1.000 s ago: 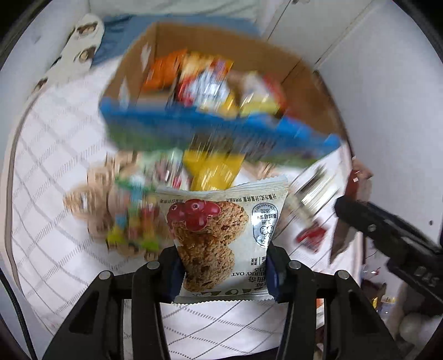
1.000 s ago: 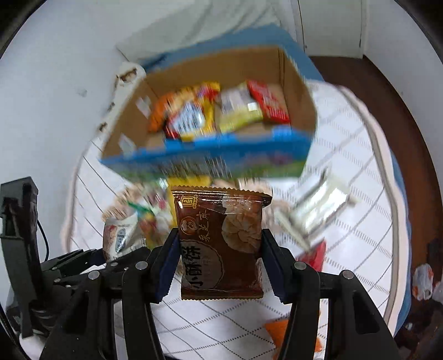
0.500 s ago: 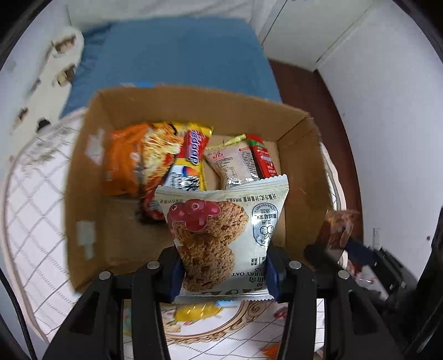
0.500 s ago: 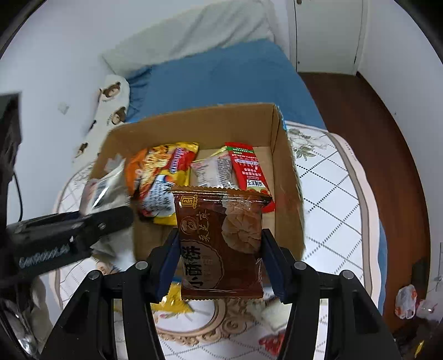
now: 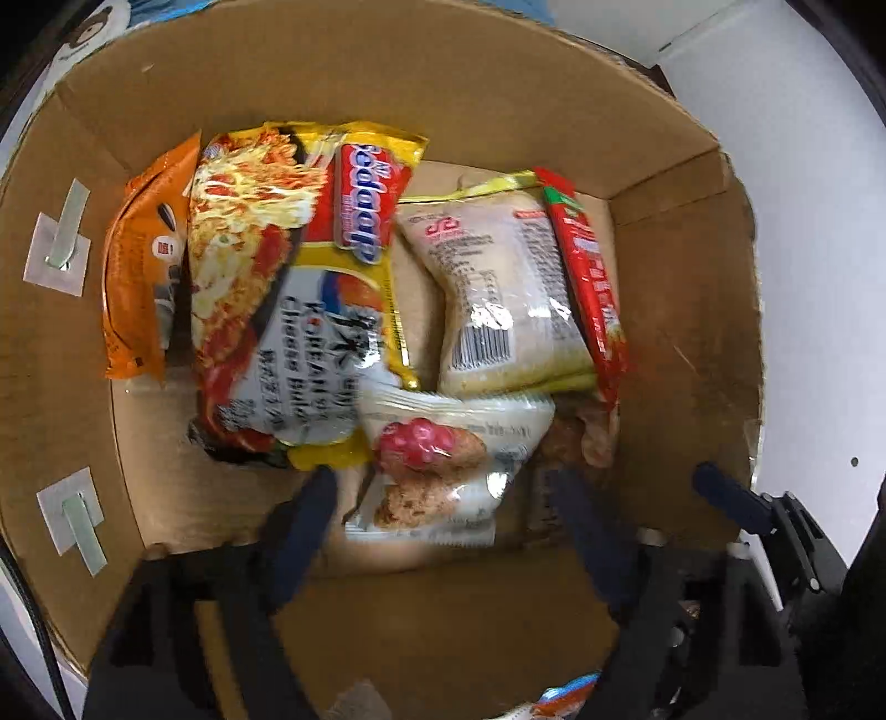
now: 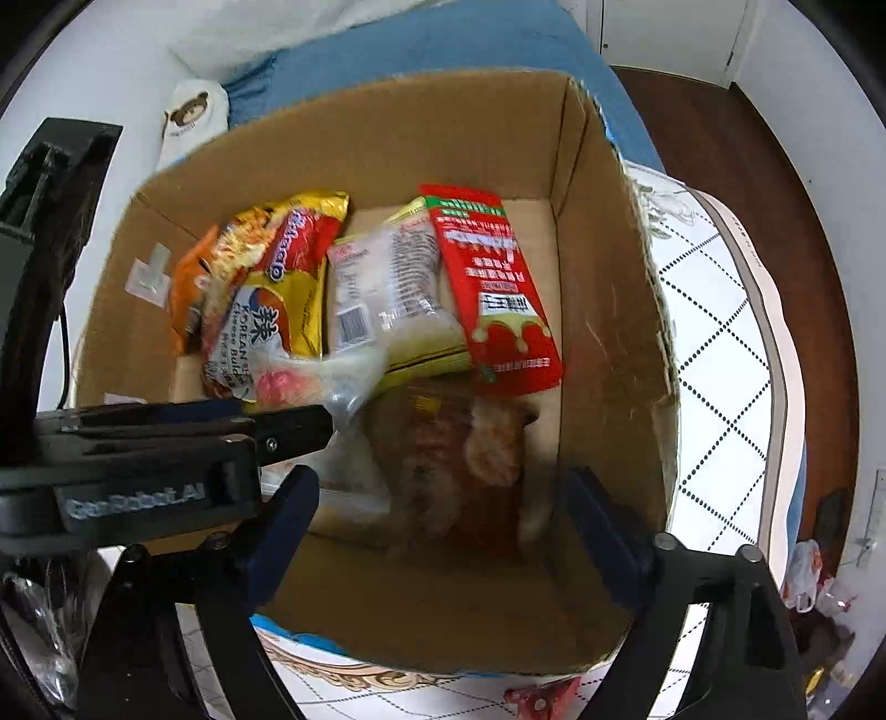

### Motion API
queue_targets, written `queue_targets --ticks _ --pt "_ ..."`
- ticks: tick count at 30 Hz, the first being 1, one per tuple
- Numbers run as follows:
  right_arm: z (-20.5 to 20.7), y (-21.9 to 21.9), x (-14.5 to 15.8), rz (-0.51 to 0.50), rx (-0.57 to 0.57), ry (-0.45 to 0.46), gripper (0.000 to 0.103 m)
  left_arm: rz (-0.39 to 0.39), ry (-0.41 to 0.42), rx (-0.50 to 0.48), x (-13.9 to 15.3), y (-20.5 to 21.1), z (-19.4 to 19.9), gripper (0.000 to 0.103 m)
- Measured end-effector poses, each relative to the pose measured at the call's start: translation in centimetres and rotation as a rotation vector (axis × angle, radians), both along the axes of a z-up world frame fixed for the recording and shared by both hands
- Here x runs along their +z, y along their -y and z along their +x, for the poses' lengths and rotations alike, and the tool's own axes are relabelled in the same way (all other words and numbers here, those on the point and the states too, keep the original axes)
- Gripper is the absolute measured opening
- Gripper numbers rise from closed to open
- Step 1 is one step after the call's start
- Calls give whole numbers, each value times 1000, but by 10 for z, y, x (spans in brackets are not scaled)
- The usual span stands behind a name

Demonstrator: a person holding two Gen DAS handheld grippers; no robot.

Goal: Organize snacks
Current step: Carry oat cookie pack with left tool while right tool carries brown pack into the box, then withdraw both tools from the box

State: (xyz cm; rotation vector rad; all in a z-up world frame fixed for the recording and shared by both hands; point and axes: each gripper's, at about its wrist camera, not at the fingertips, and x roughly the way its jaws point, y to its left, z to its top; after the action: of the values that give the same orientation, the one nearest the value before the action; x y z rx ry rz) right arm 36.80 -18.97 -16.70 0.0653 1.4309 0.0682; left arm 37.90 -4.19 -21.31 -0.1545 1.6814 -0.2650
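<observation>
Both grippers hang over an open cardboard box (image 5: 686, 310) (image 6: 609, 310). My left gripper (image 5: 443, 515) is open; the white oat-cookie packet (image 5: 443, 465) lies loose and blurred in the box between its fingers. My right gripper (image 6: 443, 509) is open; the brown biscuit packet (image 6: 459, 471) lies blurred in the box between its fingers. The box also holds a yellow-red noodle pack (image 5: 288, 288), an orange packet (image 5: 138, 277), a clear noodle pack (image 5: 498, 288) and a red packet (image 6: 493, 299).
The box stands on a white checked tablecloth (image 6: 720, 343). A blue bed (image 6: 443, 44) lies behind it, with wooden floor (image 6: 720, 127) to the right. The left gripper's body (image 6: 138, 443) shows at left in the right wrist view. A red wrapper (image 6: 537, 698) lies on the cloth.
Both grippers moved down into the box and opened. The oat-cookie packet and the brown biscuit packet have left the fingers and dropped into the box.
</observation>
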Motion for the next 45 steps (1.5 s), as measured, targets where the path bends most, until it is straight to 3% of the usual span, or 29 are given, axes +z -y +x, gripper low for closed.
queue_targets --ticks 5,12,22,35,45 --pt "1 3 -3 15 -13 -5 93 22 28 7 4 -10 3 85" --pt "-7 3 7 -1 -31 24 93 81 146 22 44 -34 -17 85" --pt "-45 2 54 -18 -49 175 93 174 367 49 94 -60 -56 85" --pt "-111 -16 123 -53 -22 371 93 186 594 52 164 -54 -125 85" --pt "-168 -19 155 9 -42 434 93 159 651 68 191 -58 -169 85"
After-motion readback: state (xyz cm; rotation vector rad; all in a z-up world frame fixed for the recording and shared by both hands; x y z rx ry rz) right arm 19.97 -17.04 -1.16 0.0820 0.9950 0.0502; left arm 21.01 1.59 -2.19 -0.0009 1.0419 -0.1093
